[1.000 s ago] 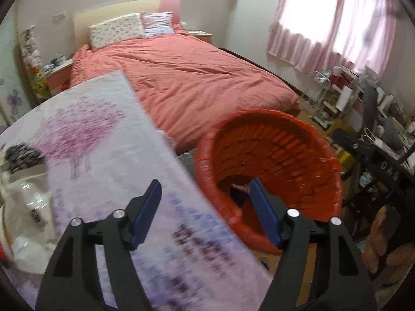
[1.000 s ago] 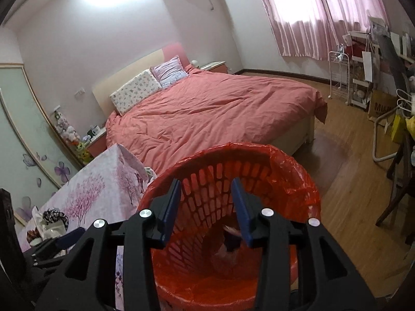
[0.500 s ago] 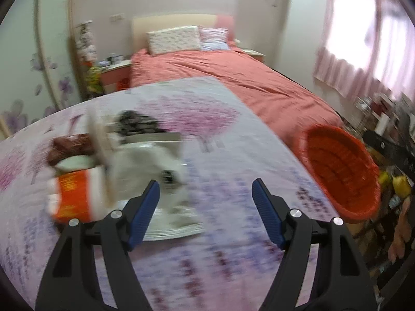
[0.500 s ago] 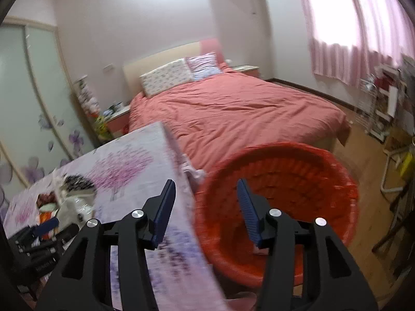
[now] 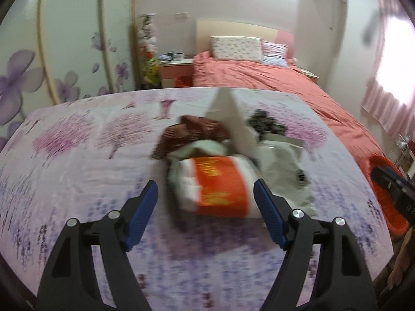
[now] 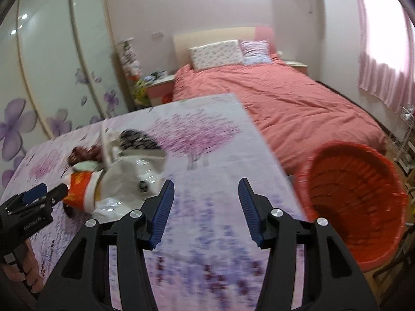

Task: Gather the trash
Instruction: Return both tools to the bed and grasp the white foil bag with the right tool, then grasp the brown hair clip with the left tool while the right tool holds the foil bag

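A pile of trash lies on the floral tablecloth point(image 5: 77, 155): an orange and white paper cup point(image 5: 218, 184) on its side, a brown wrapper point(image 5: 192, 132), a white folded card point(image 5: 230, 114), a clear plastic bag point(image 5: 282, 165) and a dark crumpled piece point(image 5: 264, 124). My left gripper point(image 5: 206, 210) is open and empty, its jaws on either side of the cup's near end. My right gripper point(image 6: 206, 207) is open and empty above the cloth, right of the pile point(image 6: 116, 171). The red basket point(image 6: 355, 204) with a red liner stands off the table's right edge.
A bed with a red cover point(image 6: 285, 103) lies beyond the table. A nightstand point(image 5: 176, 70) and a sliding wardrobe point(image 6: 52, 64) stand at the back left. Pink curtains point(image 6: 384, 51) hang at the right. Wire shelves point(image 6: 404, 140) stand by the basket.
Both grippers have swung left from the red basket to the table. The left gripper has closed in on the orange and white cup. The basket now sits at the right of both views.
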